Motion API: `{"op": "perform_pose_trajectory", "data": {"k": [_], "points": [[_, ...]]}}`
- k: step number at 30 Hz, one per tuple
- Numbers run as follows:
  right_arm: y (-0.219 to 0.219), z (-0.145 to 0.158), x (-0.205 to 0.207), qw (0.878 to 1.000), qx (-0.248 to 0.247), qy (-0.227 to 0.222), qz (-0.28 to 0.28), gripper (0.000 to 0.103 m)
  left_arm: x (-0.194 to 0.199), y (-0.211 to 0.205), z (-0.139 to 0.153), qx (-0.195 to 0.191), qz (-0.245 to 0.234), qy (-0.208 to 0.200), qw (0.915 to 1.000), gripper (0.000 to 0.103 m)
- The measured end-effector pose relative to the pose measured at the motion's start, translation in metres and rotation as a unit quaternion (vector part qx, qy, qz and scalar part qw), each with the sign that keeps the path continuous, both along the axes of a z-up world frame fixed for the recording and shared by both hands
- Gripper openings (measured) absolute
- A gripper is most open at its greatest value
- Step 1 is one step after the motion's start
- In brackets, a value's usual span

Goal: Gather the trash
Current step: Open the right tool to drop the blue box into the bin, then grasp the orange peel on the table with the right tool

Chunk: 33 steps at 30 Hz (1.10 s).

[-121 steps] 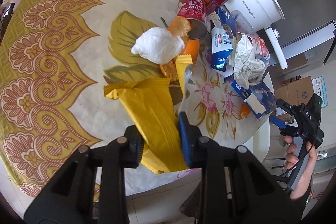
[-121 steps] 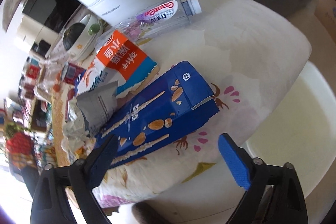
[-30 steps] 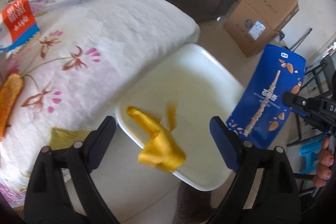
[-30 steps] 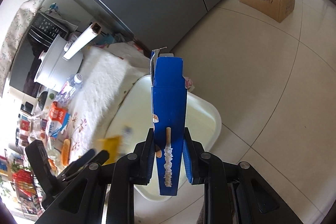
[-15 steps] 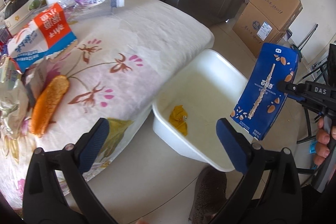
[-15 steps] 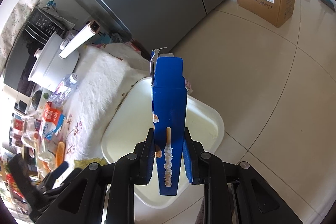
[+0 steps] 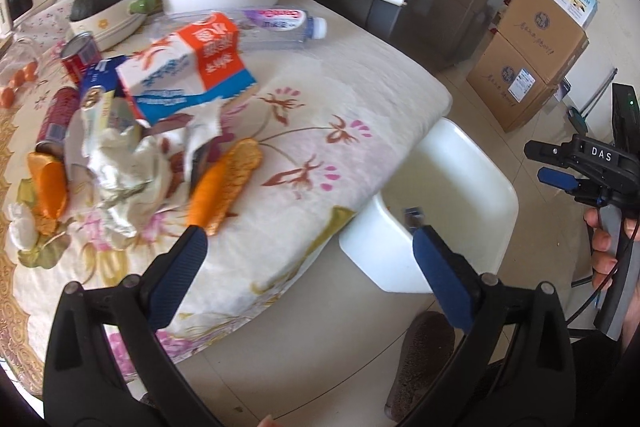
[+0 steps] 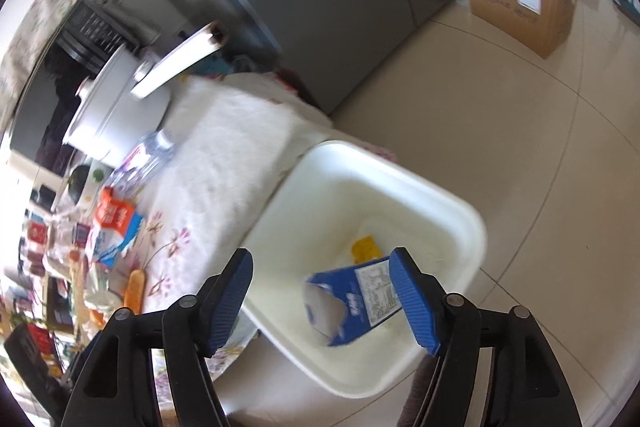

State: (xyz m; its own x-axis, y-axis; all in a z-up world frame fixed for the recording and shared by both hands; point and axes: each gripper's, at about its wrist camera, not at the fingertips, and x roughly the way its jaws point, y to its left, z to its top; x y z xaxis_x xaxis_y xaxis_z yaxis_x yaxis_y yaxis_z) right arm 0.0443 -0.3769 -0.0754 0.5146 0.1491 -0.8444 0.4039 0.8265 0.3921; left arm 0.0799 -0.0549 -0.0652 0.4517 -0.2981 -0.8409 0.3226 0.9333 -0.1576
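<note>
Blue box (image 8: 356, 301): dropping into the white bin (image 8: 452, 203) beside the bench corner, clear of the right tool (image 8: 320, 291), jaws opening. Left tool (image 7: 308, 271): spread, empty. Next candidate, milk carton (image 7: 188, 67) mid-bench: light, crushable; likely best pinched across its flat sides.

Black hand-held tools with blue pads

The left tool (image 7: 306, 259) and right tool (image 8: 322, 293) share one build — matte black plastic arms, silver screw heads at the joints, ribbed blue finger pads (image 7: 178, 277). The right tool's body reads "DAS" in white, with a grey handle, a thin black cable — a hand (image 7: 608, 247) wraps it.
</note>
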Motion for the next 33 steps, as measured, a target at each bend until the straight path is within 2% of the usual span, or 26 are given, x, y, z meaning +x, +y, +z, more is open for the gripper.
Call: {"op": "perform_pose_trajectory", "data": {"k": [17, 26, 33], "points": [[0.134, 0.027, 0.035, 0.99, -0.069, -0.031, 0.122, 0.077, -0.012, 0.124, 0.008, 0.003, 0.074, -0.013, 0.9972, 0.102], [0.193, 0.026, 0.05, 0.981, -0.094, -0.032, 0.167, 0.078, -0.02, 0.195, -0.001, 0.011, 0.125, -0.005, 0.9921, 0.102], [0.242, 0.016, 0.065, 0.974, -0.096, -0.021, 0.205, 0.078, -0.019, 0.227, -0.005, 0.005, 0.154, 0.003, 0.988, 0.102]]}}
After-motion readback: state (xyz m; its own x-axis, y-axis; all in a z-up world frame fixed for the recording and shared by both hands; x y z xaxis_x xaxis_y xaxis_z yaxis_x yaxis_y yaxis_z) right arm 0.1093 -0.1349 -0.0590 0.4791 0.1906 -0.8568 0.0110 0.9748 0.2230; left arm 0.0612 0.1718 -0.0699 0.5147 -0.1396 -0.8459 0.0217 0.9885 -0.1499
